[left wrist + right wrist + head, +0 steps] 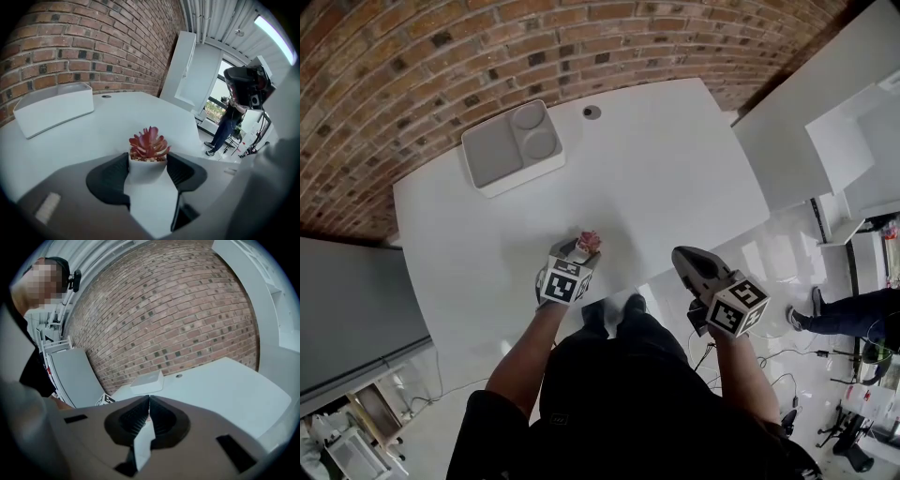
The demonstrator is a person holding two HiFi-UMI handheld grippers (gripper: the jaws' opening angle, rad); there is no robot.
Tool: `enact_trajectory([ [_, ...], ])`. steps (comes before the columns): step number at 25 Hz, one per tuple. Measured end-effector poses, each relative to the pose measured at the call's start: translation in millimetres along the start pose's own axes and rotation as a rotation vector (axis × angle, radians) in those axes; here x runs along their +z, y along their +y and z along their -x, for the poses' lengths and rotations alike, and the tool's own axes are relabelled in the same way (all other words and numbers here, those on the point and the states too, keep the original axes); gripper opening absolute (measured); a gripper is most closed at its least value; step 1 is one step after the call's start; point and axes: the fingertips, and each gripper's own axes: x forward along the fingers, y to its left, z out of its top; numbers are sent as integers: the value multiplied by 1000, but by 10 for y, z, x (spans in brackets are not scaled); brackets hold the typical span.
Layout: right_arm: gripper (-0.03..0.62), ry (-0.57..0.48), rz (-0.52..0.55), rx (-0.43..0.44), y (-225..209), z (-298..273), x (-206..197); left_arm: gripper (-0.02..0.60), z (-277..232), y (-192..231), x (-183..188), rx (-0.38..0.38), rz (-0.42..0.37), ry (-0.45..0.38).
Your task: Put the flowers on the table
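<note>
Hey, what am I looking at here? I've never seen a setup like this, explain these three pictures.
A person holds a two-jaw gripper in each hand. The head view looks down from a camera on their head; the other two look along each gripper's jaws. On the white table sits a white compartment tray near the brick wall. The left gripper grips a small white pot holding a red succulent. The right gripper is shut and empty.
</note>
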Motion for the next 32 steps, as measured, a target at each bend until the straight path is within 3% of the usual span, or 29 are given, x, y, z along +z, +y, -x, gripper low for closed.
enact_trajectory([
  [10,12,8,-4,-5,-112,16,25,262,-51,28,-61,21,1,15],
  [18,12,28,-15,13,-127,-86,-10,249,21,76,225,33,-11,-78],
  [26,12,38,-21,30,-110,-175,-57,247,-83,164,178,41,-46,-43],
  [32,12,30,-24,28,-132,-129,-56,247,-41,141,-57,33,-49,59],
])
